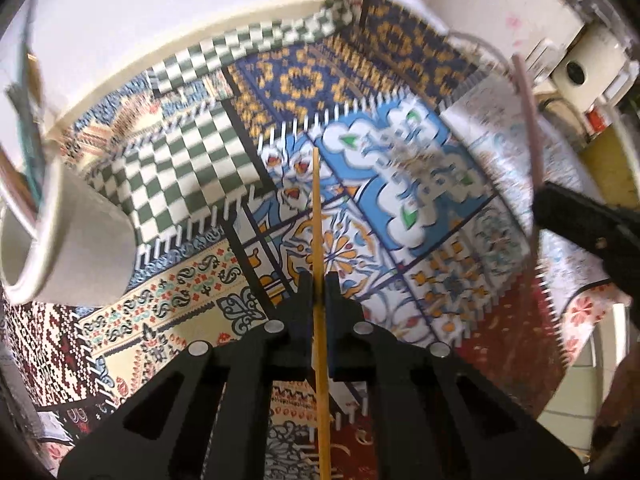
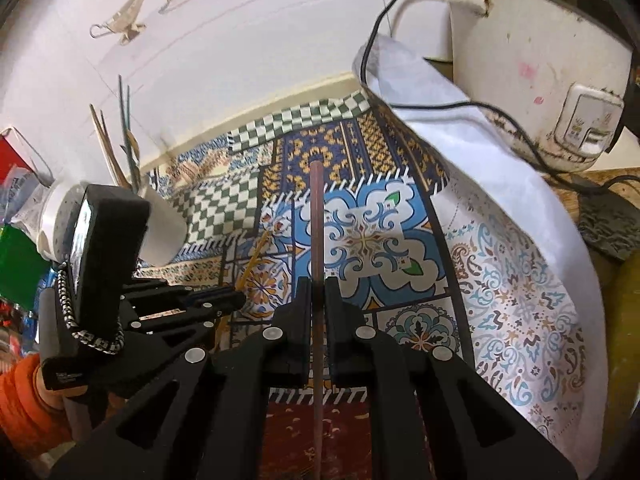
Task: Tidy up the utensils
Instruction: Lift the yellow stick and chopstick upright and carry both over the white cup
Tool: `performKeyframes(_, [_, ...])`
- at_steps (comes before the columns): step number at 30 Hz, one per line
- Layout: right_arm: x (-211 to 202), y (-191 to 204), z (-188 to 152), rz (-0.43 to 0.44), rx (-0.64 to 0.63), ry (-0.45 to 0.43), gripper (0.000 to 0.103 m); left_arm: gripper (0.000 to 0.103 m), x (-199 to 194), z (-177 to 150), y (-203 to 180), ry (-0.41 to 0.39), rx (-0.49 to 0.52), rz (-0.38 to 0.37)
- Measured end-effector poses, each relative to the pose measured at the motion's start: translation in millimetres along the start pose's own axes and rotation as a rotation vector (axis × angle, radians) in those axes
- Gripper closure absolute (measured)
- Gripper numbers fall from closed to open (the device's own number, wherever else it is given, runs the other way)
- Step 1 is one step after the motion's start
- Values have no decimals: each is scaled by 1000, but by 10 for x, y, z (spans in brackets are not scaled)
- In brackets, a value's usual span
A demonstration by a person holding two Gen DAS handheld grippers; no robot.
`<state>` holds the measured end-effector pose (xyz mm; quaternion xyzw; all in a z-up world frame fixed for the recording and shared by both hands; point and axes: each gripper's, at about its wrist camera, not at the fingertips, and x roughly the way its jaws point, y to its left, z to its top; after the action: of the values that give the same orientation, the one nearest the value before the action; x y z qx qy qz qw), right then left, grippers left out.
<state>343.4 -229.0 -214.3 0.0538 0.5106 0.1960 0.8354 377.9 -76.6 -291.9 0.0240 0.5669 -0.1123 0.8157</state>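
My left gripper (image 1: pixel 319 282) is shut on a pale yellow chopstick (image 1: pixel 317 208) that runs straight up between its pads, above the patterned tablecloth (image 1: pixel 420 216). A white cup (image 1: pixel 84 248) stands to the left of it. My right gripper (image 2: pixel 318 285) is shut on a dark brown chopstick (image 2: pixel 316 216), also held off the cloth. The right wrist view shows the left gripper (image 2: pixel 236 299) with the yellow chopstick (image 2: pixel 256 256) at the left, in front of the white cup (image 2: pixel 166 232), which holds several sticks. The right gripper (image 1: pixel 544 200) shows blurred at the right edge of the left wrist view.
A white rice cooker (image 2: pixel 536 80) with a black cord (image 2: pixel 472 106) stands at the back right on a white cloth (image 2: pixel 460 128). A white wall (image 2: pixel 240 40) runs behind the table. Clutter and an orange sleeve (image 2: pixel 24 404) sit at the left.
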Motion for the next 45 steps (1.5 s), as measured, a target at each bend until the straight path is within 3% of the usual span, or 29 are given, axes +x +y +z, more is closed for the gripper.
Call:
performKeyframes(13, [-353, 336, -17, 11, -53, -103, 97, 100, -941, -386, -42, -209, -8, -6])
performKeyframes(26, [-664, 836, -2, 30, -129, -187, 97, 100, -1535, -698, 237, -373, -114, -5])
performKeyframes(45, [-892, 1494, 499, 118, -258, -330, 97, 100, -2441, -534, 779, -609, -211, 73])
